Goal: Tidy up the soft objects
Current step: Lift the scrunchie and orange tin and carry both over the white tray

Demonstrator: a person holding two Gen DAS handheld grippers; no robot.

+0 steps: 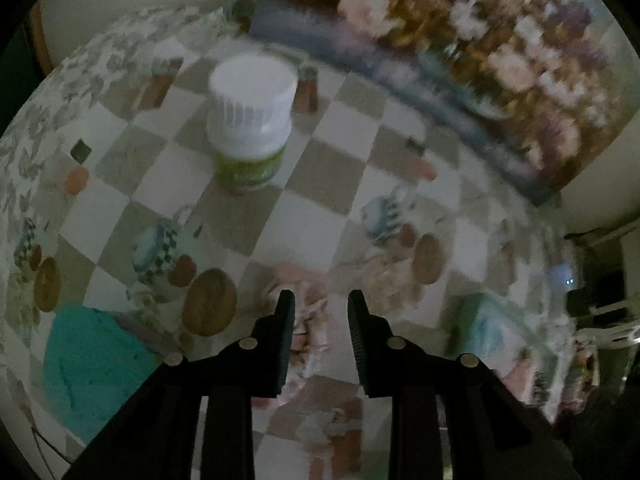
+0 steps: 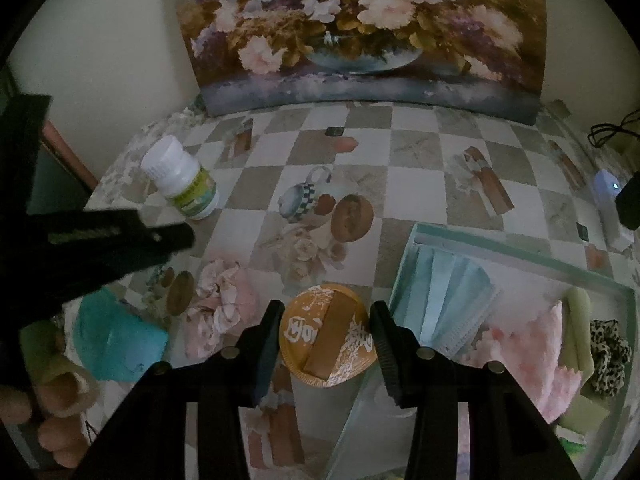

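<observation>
My left gripper [image 1: 321, 300] is open above a crumpled pink floral cloth [image 1: 310, 320] on the table; the same cloth shows in the right wrist view [image 2: 224, 304]. A teal sponge-like pad [image 1: 88, 364] lies to its left and also shows in the right wrist view [image 2: 118, 340]. My right gripper [image 2: 326, 312] is open with its fingers on either side of a round orange powder puff [image 2: 328, 336]; I cannot tell whether they touch it. A pale green box [image 2: 516, 258] to the right holds a blue face mask [image 2: 452, 300], pink fluffy cloth [image 2: 536, 356], a green pad [image 2: 578, 328] and a leopard scrunchie [image 2: 610, 354].
A white-capped pill bottle [image 1: 250, 120] stands on the checkered tablecloth [image 1: 312, 208]; it also shows in the right wrist view [image 2: 180, 178]. A flower painting [image 2: 360, 28] leans against the wall at the back. A white device [image 2: 610, 208] lies far right.
</observation>
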